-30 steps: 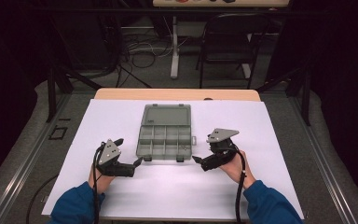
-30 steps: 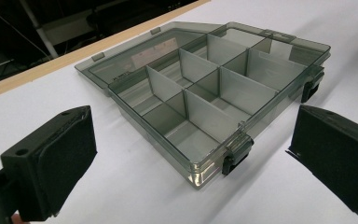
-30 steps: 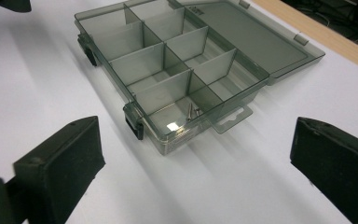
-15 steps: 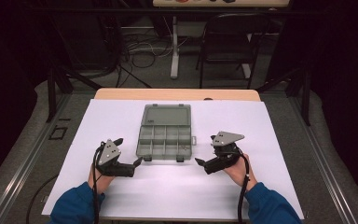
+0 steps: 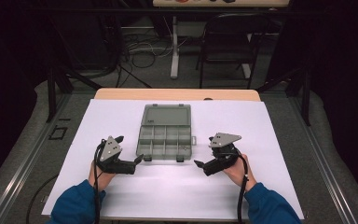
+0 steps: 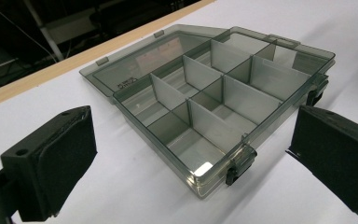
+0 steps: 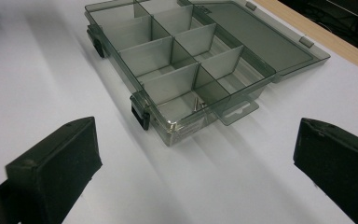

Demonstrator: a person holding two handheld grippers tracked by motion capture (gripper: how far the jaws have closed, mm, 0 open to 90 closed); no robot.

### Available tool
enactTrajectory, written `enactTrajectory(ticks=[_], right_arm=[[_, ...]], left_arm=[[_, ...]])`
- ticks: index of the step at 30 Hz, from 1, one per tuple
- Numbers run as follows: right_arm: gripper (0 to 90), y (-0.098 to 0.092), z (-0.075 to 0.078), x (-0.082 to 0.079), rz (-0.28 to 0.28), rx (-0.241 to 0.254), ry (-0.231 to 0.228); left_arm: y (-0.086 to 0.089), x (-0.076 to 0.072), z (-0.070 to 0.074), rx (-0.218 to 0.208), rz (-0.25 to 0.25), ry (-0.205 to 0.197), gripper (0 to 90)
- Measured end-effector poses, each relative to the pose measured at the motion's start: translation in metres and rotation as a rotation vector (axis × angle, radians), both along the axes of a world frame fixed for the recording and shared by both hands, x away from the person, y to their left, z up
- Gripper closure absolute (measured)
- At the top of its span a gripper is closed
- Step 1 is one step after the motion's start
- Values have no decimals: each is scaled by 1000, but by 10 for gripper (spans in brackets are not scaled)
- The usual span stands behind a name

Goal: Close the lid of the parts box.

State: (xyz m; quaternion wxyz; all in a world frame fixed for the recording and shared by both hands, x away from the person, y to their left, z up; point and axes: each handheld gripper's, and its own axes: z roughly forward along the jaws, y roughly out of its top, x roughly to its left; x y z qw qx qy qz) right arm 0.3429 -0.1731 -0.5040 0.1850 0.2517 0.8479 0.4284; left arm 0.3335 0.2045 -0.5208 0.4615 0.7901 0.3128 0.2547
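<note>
I hold my left gripper [image 5: 139, 160] low over the white sheet [image 5: 177, 186], its jaws spread wide with nothing between them, pointing toward the near left corner of the organiser box [image 5: 164, 135]. My right gripper [image 5: 198, 164] sits on the other side, jaws likewise wide apart and empty, aimed at the box's near right corner. Neither gripper touches the box; both stand just beside it.

The box is smoky grey clear plastic and lies open near the middle of the sheet, at about 12 o'clock from my hands. Its lid [image 5: 166, 114] is folded flat toward 12 o'clock, and the tray with its dividers lies nearer me. Two black latches [image 6: 240, 166] hang on the near edge.

In the left gripper view there is small moulded lettering [image 6: 127, 82] on the lid near the hinge, too small for me to read. In the right gripper view a pale strip [image 7: 189, 126] runs along the tray's corner wall, its text also illegible, and a small metal piece [image 7: 195, 103] lies in the corner compartment beside the hang tab [image 7: 237, 112].
</note>
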Motion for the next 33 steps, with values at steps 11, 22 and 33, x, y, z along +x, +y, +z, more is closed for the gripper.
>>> enactTrajectory(ticks=[11,22,33], right_arm=[[0,0,-2,2,6,-5,14],[0,0,-1,0,13,-4,7],[0,0,0,1,17,-10,15]], left_arm=[[-14,23,12,19,8,49,0],[-47,52,8,59,-24,106,0],[-60,64,-7,110,-43,136,1]])
